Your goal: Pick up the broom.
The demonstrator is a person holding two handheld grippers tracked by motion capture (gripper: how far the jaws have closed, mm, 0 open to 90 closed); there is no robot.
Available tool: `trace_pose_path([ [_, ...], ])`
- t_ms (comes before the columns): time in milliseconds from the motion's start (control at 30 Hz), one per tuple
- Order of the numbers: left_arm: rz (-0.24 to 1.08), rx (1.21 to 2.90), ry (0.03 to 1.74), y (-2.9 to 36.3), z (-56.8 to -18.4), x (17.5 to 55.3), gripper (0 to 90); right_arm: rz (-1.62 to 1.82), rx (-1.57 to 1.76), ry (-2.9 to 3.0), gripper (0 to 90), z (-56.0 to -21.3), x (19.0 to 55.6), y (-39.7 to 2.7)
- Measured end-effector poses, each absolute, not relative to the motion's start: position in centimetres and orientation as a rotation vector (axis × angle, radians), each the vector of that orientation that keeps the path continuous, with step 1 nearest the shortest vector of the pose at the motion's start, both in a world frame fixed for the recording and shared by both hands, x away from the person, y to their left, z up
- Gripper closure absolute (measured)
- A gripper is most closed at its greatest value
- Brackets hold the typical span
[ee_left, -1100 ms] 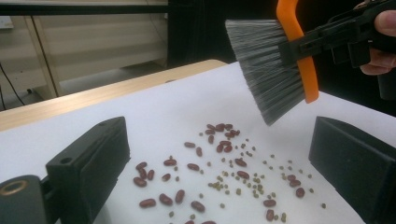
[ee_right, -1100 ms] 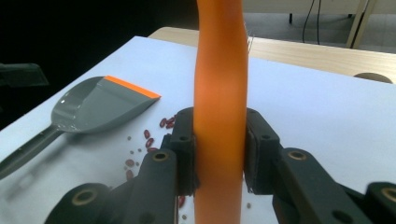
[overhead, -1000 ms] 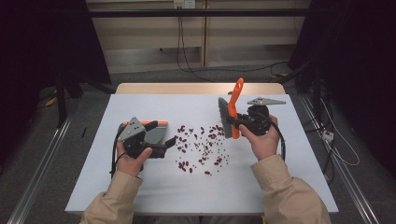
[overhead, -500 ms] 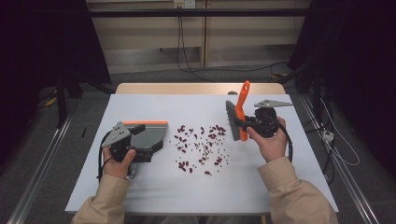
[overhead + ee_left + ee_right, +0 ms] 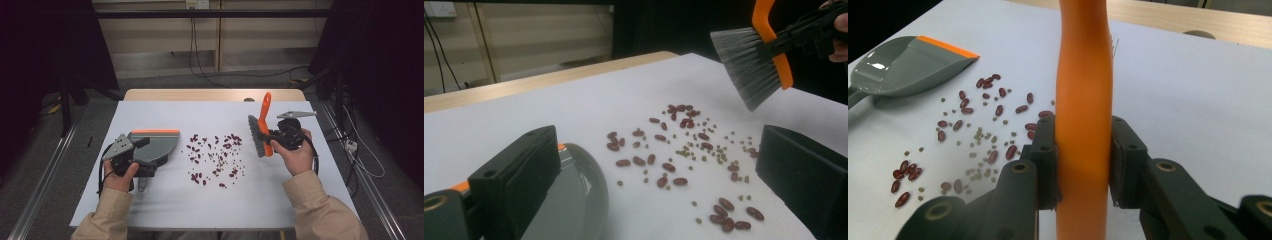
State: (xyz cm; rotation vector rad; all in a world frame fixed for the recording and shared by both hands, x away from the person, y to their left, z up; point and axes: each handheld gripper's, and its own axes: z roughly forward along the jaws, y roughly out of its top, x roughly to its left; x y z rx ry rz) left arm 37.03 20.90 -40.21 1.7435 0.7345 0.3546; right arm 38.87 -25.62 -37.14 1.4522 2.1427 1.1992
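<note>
The right claw (image 5: pixel 274 136) clenches the brush (image 5: pixel 260 131) beside the beans (image 5: pixel 216 155), ready to sweep; the left claw (image 5: pixel 142 155) grasps the dustpan (image 5: pixel 155 145) opposite, to catch them.

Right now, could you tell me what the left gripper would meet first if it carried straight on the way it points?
Probably the scattered beans on the table; the left gripper looks straight over them, with the brush farther off and higher.

The high view looks forward and down over the whole table (image 5: pixel 150 210). Each of the 2 gripper views sits low and close, facing across it; both share the scattered beans (image 5: pixel 674 167), and probably the dustpan (image 5: pixel 903 65)
</note>
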Motion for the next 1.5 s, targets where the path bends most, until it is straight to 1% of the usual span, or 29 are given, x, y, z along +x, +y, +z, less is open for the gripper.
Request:
trace_pose_path([
  [433, 0.324, 1.756, 0.744, 21.3, -41.2, 36.6, 3.9, 1.067, 1.537, 2.23, 70.0, -38.2, 39.0, -27.1],
  [667, 0.324, 1.765, 0.743, 21.3, -41.5, 36.5, 3.9, 1.033, 1.548, 2.212, 70.5, -39.1, 40.3, -26.6],
  [900, 0.333, 1.764, 0.752, 21.6, -41.5, 36.3, 4.0, 0.923, 1.527, 2.188, 70.9, -39.6, 41.9, -25.2],
  [1233, 0.338, 1.759, 0.769, 22.2, -41.8, 36.1, 4.0, 0.951, 1.526, 2.144, 70.0, -41.3, 43.3, -24.4],
  [1500, 0.338, 1.75, 0.774, 22.5, -41.9, 36.0, 4.0, 0.973, 1.52, 2.134, 68.1, -41.5, 43.4, -24.1],
])
